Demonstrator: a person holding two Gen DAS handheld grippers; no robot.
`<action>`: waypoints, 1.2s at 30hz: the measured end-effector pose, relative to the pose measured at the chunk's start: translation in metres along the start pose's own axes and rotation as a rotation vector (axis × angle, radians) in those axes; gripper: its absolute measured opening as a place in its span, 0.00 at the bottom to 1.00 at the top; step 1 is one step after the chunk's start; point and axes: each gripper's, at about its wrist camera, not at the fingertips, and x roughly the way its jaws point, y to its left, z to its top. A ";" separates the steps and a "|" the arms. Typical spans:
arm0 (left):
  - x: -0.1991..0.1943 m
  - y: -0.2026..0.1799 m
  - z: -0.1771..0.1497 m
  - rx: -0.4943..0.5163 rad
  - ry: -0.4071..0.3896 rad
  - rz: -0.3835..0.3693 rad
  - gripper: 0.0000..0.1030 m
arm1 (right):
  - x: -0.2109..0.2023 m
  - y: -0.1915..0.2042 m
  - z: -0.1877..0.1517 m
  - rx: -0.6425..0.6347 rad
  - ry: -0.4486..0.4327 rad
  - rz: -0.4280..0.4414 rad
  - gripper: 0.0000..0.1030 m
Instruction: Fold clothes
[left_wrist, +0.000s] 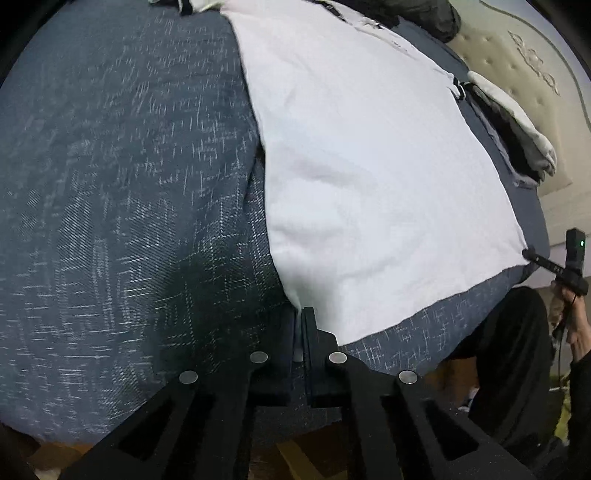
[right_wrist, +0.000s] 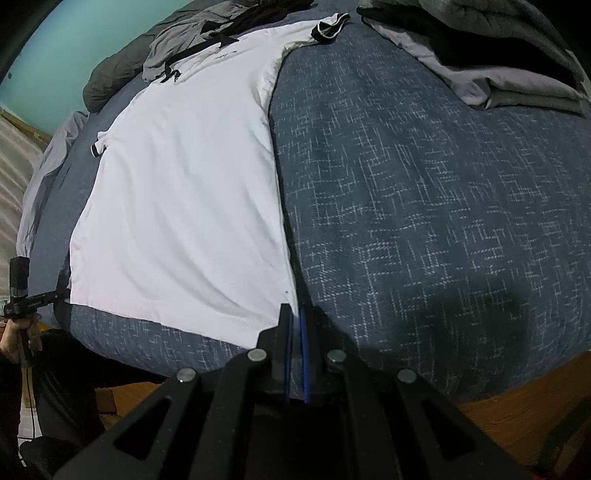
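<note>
Partly cropped white shirt (right_wrist: 177, 192), collar half-hidden.

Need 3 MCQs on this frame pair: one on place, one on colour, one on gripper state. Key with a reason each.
1. Where does the white T-shirt lie?
A. flat on the blue bedspread
B. on the wooden floor
C. over a chair

2. What colour is the trim on the shirt's sleeve cuffs?
A. red
B. black
C. yellow

3. How do the left gripper and the right gripper stand?
A. both wide open above the shirt
B. one open, one shut
C. each closed at a bottom hem corner

Key: 1 A, shirt spread out on the patterned spread; 2 B, dark bands edge both sleeves; 3 C, jaws nearly together with white cloth running into them at each corner.
</note>
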 end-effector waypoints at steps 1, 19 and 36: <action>-0.004 -0.002 -0.001 0.011 -0.004 0.000 0.03 | -0.002 0.000 0.000 -0.005 -0.009 -0.002 0.04; -0.021 0.020 -0.016 0.036 0.010 0.039 0.03 | 0.003 0.028 -0.026 -0.140 -0.010 -0.084 0.04; -0.028 0.028 0.007 -0.033 -0.015 0.084 0.24 | -0.014 0.022 -0.008 -0.107 0.034 -0.028 0.26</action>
